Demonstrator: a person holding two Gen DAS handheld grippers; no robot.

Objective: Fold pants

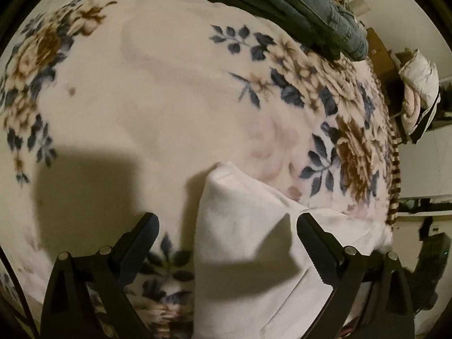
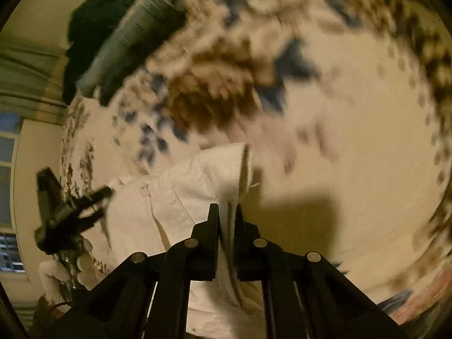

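We see the white pants (image 2: 180,197) lying creased on the floral blanket (image 1: 169,99); our right tool (image 2: 227,212) pinches their bunched edge, while our left tool (image 1: 226,223) gapes wide, holding nothing.

My left wrist camera looks down from close above the floral blanket (image 1: 169,99), past its parted fingers, toward folded jeans (image 1: 310,8) at the far edge. My right wrist camera sits low and close, blurred, facing along its pinched fingers over the white pants (image 2: 197,186). Both views share the blanket, pants (image 1: 254,240) and jeans (image 2: 135,36); the right view also catches the left gripper (image 2: 106,203).
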